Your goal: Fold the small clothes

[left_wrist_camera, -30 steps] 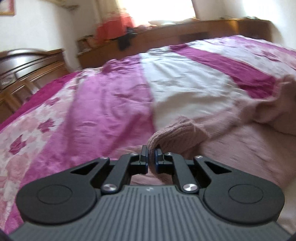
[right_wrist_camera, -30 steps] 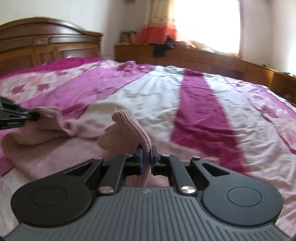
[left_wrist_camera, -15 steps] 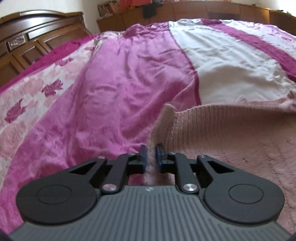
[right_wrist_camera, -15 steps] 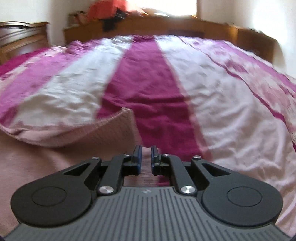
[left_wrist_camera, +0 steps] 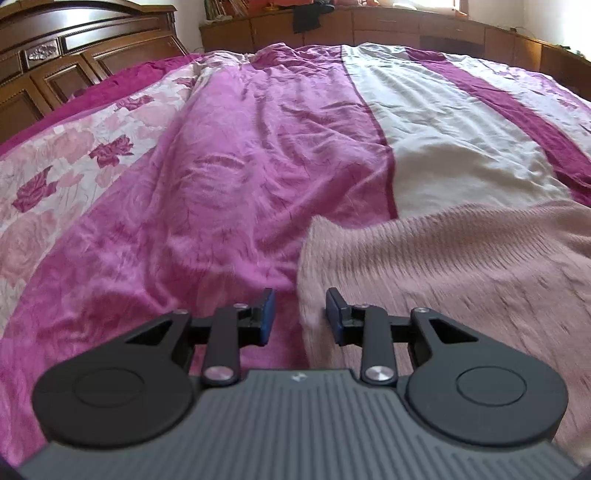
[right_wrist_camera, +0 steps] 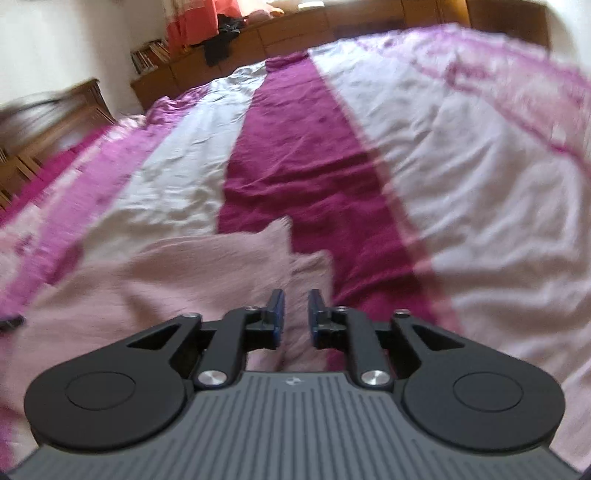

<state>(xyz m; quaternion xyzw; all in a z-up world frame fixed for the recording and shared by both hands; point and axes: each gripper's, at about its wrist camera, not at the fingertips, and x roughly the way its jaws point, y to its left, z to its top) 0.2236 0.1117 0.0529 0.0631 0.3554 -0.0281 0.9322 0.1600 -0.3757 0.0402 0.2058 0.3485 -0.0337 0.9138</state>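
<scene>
A pale pink knitted garment [left_wrist_camera: 443,258] lies spread flat on the bed, filling the lower right of the left wrist view. My left gripper [left_wrist_camera: 300,308] is open just above its left edge, with that edge running between the jaws and nothing clamped. In the right wrist view the same pink garment [right_wrist_camera: 166,280] covers the lower left, its right corner poking forward over the dark magenta stripe. My right gripper [right_wrist_camera: 295,310] is open low over that corner, with a narrower gap and nothing held in it.
The bedspread [left_wrist_camera: 240,166] has pink, magenta and white stripes with a rose print on the left. A dark wooden headboard [left_wrist_camera: 66,59] stands at the far left. A low wooden cabinet [left_wrist_camera: 388,26] with clothes on it lines the far wall.
Both grippers went from shut on the garment's corners to open, letting the knit go. The garment was lifted and bunched one second ago and now lies spread flat on the bed.
</scene>
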